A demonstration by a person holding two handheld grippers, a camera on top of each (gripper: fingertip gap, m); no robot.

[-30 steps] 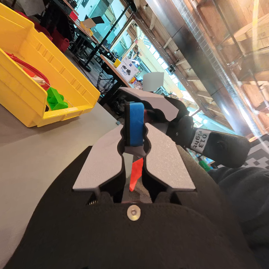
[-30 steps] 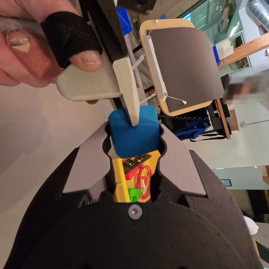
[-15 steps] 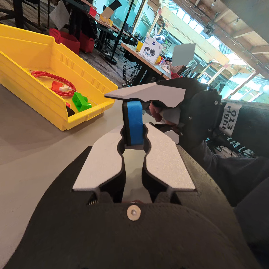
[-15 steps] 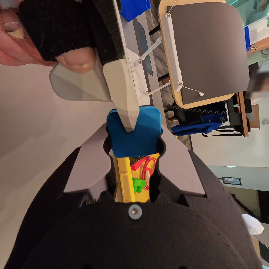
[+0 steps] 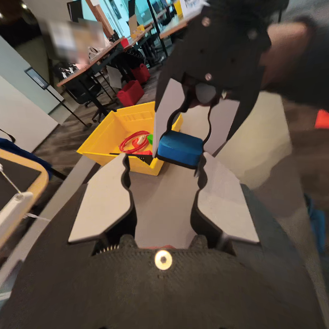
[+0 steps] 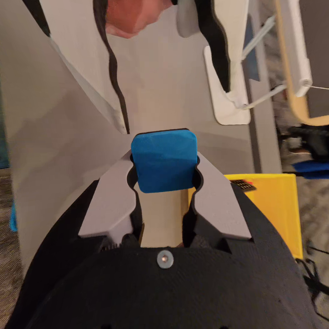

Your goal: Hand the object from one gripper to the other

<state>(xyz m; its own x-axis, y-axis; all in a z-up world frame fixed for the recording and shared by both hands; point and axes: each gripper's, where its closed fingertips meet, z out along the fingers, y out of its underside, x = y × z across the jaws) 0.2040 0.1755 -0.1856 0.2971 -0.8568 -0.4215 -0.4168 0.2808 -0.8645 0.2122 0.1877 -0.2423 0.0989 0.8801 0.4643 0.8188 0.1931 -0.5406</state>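
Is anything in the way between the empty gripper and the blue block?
Nothing visible is in the way. The left gripper has its jaws wide open, with only bare gray table showing between them. The blue foam block sits just ahead, clamped by the right gripper.

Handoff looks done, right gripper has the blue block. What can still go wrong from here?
1. The right gripper pinches the blue block near its fingertips only, so it may slip or twist out.
2. The open left gripper sits close below the block; its right fingertip could knock it on retreat.
3. A dropped block might land in the yellow bin.
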